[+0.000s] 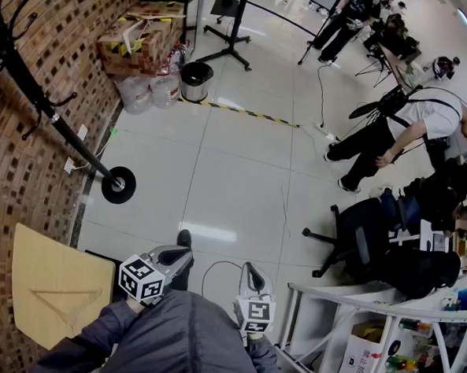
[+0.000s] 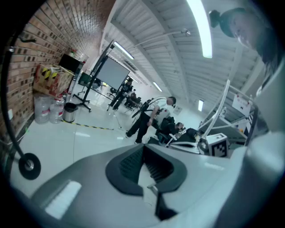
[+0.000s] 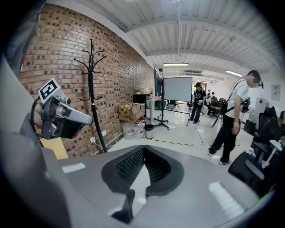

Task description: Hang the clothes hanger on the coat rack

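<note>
The black coat rack (image 1: 34, 91) leans along the brick wall at the left, and its round base (image 1: 119, 184) rests on the floor. It also shows in the right gripper view as the coat rack (image 3: 91, 89); in the left gripper view only its pole (image 2: 9, 120) is seen. A pale triangular hanger (image 1: 68, 304) lies flat on a light wooden tabletop (image 1: 39, 264) at the lower left. My left gripper (image 1: 183, 257) (image 2: 143, 147) and right gripper (image 1: 252, 271) (image 3: 143, 148) are held close to my body, both shut with nothing between their jaws. Both are right of the hanger and apart from it.
Cardboard boxes (image 1: 140, 38), water bottles (image 1: 152, 90) and a bin (image 1: 196, 81) stand by the wall, behind striped floor tape (image 1: 238, 111). A person (image 1: 410, 129), an office chair (image 1: 372, 237) and a white cart (image 1: 352, 307) crowd the right. A cable (image 1: 212, 271) lies near my feet.
</note>
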Motion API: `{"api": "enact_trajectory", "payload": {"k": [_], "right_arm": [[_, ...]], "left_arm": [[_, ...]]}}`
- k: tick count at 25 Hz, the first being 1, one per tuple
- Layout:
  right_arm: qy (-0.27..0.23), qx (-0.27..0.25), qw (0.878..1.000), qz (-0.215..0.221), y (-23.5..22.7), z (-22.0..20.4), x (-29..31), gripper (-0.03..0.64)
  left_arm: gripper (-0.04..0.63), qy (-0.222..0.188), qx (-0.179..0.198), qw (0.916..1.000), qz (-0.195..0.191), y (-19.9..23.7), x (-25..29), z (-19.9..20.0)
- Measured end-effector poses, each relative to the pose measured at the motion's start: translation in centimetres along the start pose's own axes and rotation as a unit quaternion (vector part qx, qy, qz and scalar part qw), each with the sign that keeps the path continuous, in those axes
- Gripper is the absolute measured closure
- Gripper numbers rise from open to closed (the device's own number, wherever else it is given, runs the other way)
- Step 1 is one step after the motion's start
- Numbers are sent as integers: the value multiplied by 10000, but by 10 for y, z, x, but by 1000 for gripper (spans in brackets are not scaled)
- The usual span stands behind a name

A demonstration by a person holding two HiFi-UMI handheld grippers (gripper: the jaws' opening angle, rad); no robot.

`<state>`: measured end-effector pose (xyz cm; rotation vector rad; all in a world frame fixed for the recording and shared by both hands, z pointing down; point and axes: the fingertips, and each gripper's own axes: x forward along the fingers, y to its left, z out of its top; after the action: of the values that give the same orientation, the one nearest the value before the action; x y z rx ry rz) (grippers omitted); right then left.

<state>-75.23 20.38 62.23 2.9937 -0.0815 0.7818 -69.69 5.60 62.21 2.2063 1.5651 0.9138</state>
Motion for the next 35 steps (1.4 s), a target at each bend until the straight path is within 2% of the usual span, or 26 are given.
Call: {"api": "enact_trajectory", "payload": {"k": [4, 11, 19, 25, 30, 35], "right_arm": [[-186, -12, 9996, 194, -13, 55, 67, 612], [-360, 34, 9993, 105, -56, 125, 160, 612], [-466, -14, 9989, 20, -123, 177, 263, 611], [-499, -211, 9985, 19, -210, 232, 366, 611], [-562, -373, 9974, 266, -271, 284, 435, 611], [-507, -378, 9967, 503, -303, 315, 504, 611]], "left_arm": [[595, -109, 211, 9997, -100, 46, 27, 68], [586, -136, 446, 9989, -33, 119, 79, 157], [566, 51, 312, 9995, 7, 188, 159, 218], [561, -29, 260, 9996, 40, 242, 257, 308], [551, -151, 358, 9989, 247, 275, 313, 387], [541, -276, 184, 9976, 604, 316, 340, 428]]}}
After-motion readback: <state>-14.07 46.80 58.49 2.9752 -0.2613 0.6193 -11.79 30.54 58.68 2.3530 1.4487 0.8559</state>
